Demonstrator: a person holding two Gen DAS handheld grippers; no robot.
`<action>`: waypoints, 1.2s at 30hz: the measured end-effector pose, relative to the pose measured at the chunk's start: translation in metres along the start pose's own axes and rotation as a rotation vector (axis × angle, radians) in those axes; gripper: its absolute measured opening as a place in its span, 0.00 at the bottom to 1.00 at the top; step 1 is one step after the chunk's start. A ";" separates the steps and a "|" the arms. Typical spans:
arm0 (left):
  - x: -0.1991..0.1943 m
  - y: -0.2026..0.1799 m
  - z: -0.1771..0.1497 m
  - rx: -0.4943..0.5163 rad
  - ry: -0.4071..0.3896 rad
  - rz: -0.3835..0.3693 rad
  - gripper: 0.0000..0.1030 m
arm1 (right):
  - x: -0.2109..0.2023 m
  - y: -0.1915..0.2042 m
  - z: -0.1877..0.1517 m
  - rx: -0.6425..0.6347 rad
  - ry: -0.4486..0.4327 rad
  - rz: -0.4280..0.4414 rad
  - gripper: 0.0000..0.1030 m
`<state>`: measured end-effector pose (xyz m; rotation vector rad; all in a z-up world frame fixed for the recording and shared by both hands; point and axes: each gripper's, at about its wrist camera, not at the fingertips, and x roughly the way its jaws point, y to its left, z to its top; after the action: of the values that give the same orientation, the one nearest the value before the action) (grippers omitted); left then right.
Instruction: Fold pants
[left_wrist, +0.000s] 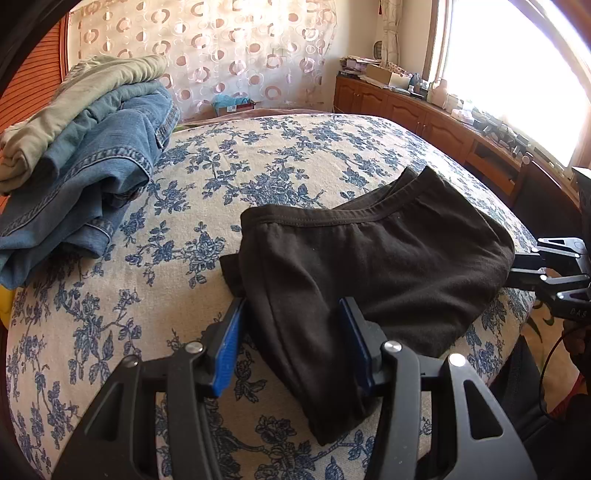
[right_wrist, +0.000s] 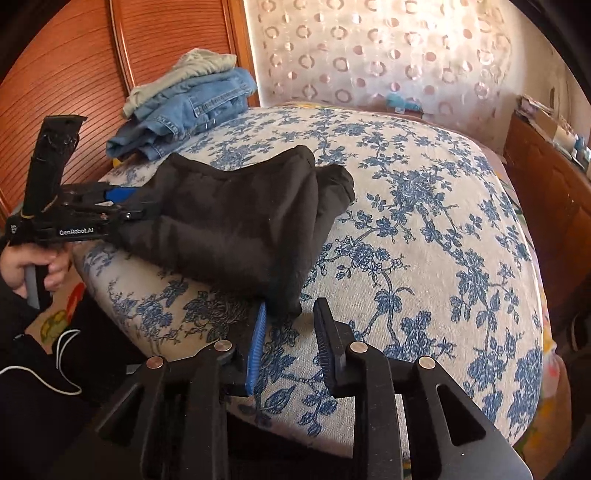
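Black pants (left_wrist: 369, 258) lie folded in a thick bundle on the floral bed cover, near its front edge; they also show in the right wrist view (right_wrist: 236, 218). My left gripper (left_wrist: 291, 310) is open, its blue-padded fingers straddling the near left end of the bundle; it shows from the side in the right wrist view (right_wrist: 133, 206). My right gripper (right_wrist: 291, 314) is open, its fingers just short of the bundle's near corner, which lies by the left finger. It appears at the right edge of the left wrist view (left_wrist: 517, 269).
A stack of folded jeans and a light green garment (left_wrist: 92, 155) sits at the bed's far left corner, by the wooden headboard (right_wrist: 74, 74). The floral cover (right_wrist: 424, 221) spreads to the right. A wooden cabinet with clutter (left_wrist: 424, 110) runs under the window.
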<state>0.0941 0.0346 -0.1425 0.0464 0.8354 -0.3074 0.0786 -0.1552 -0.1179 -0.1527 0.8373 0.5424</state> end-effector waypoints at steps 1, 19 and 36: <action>0.000 0.000 0.000 0.000 -0.001 0.000 0.50 | -0.002 -0.001 0.000 -0.003 -0.001 0.015 0.11; -0.002 0.001 0.000 0.002 -0.003 0.000 0.51 | -0.026 -0.023 0.011 0.084 -0.086 -0.016 0.11; -0.002 0.001 0.000 0.002 -0.012 0.001 0.51 | -0.020 -0.012 0.029 0.132 -0.115 0.054 0.26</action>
<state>0.0934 0.0356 -0.1413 0.0465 0.8235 -0.3070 0.0934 -0.1641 -0.0841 0.0222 0.7645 0.5393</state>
